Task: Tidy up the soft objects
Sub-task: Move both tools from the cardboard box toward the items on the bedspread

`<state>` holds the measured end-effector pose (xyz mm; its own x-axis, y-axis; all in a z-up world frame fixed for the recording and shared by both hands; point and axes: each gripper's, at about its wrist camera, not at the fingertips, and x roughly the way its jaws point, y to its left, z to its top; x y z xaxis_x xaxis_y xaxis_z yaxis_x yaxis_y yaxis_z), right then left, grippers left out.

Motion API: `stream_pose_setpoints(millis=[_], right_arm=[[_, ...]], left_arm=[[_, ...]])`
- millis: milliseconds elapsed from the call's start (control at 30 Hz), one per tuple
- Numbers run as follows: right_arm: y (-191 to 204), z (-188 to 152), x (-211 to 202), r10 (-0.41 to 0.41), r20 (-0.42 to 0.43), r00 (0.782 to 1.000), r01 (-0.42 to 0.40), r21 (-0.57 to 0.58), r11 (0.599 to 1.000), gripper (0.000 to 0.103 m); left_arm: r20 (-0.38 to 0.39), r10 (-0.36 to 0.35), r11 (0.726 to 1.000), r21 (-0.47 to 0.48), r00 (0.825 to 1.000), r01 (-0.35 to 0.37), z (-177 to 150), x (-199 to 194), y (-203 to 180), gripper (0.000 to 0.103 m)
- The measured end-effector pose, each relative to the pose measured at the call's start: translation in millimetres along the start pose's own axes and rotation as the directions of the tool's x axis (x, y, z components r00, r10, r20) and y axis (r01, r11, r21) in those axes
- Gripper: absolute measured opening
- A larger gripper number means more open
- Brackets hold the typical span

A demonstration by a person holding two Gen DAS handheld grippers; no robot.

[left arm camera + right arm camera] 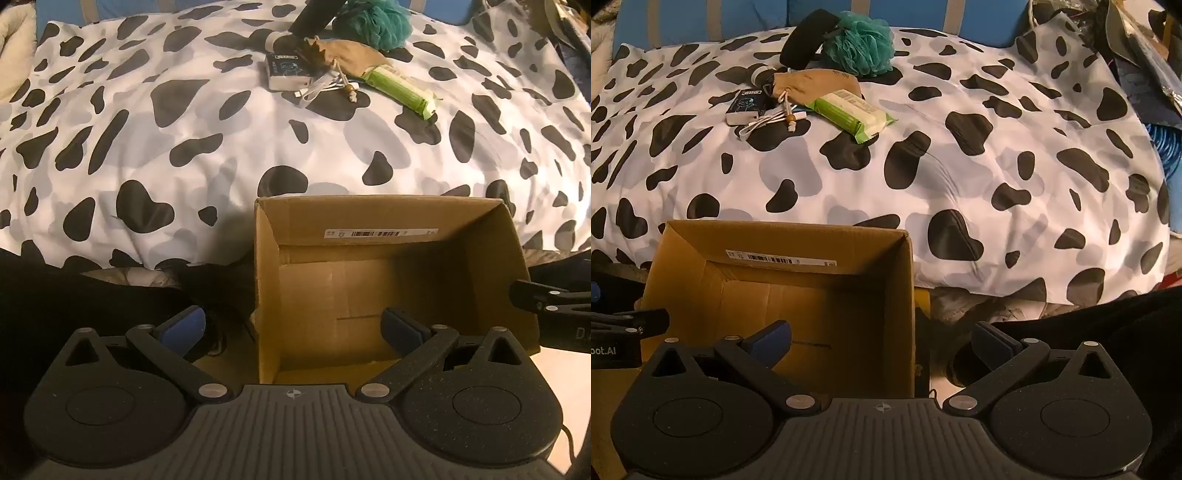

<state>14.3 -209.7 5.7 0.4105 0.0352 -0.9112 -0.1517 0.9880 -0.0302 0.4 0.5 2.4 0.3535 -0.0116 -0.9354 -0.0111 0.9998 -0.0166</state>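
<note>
Nothing packed yet: the open brown cardboard box point(388, 266) sits empty while the teal mesh bath pouf point(862, 46) and tan drawstring pouch point(812, 86) wait far across the cow-print duvet point(960, 166), both the left gripper point(291, 328) and right gripper point(882, 339) spread wide, holding nothing

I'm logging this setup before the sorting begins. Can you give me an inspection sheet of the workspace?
Surface: cow-print duvet, rumpled.
Job's things: teal bath pouf, tan drawstring pouch, green wipes pack clustered at the far side; cardboard box empty, near.
Clutter: small white box, black roll.
Grippers: left gripper and right gripper open, holding nothing.
Cables: white cable beside the pouch.
Surroundings: blue coil at right.
</note>
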Motion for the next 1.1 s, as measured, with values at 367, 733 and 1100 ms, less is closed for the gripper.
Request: stream_pose_setpoints(millis=[367, 733, 1100], right_arm=[[2, -5, 2, -0.019, -0.037, 0.999, 0.019, 0.010, 1.000, 0.103], [7, -5, 12, -0.023, -0.065, 0.998, 0.021, -0.037, 0.999, 0.103], [7, -5, 21, -0.058, -0.098, 0.993, 0.052, -0.067, 0.996, 0.103]], left_arm=[[0.001, 0.019, 1.000, -0.012, 1.000, -0.019, -1, -5, 1, 0.103], [-0.045, -0.027, 0.998, -0.060, 0.999, 0.025, 0, 8, 5, 0.103], [-0.047, -0.009, 1.000, 0.017, 0.999, 0.010, 3, 12, -12, 0.103]])
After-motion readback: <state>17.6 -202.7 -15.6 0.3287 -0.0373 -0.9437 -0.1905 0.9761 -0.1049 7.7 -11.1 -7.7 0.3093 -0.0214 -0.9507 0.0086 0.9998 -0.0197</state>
